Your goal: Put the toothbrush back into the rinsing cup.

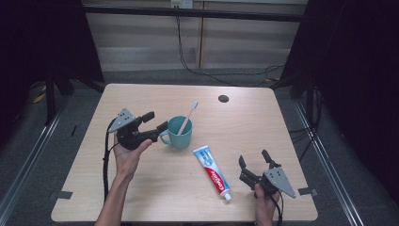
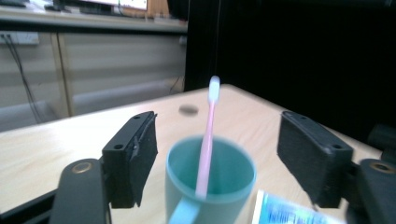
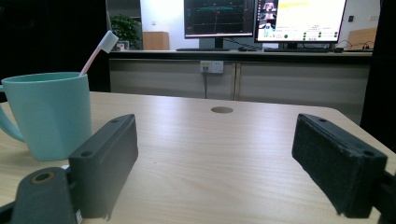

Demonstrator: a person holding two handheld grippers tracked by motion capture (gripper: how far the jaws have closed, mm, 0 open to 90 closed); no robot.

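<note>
Jaws of the left tool (image 1: 155, 120) stood wide, empty, beside the teal plastic mug (image 1: 180, 133) holding a pink toothbrush (image 1: 188, 117); right tool (image 1: 254, 157) gaped empty

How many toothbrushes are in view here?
1: the pink toothbrush stands tilted inside the teal mug, just beyond the left gripper. None other visible.

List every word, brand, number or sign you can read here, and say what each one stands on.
"Colgate": white letters on the red band of the toothpaste tube lying on the table, only just readable in the high view.
Other print on the tube's blue and white part: too small to read.
Text and graphs on the two monitors in the right gripper view: too blurred to read.
The teal mug and the pink toothbrush bear no writing.
</note>
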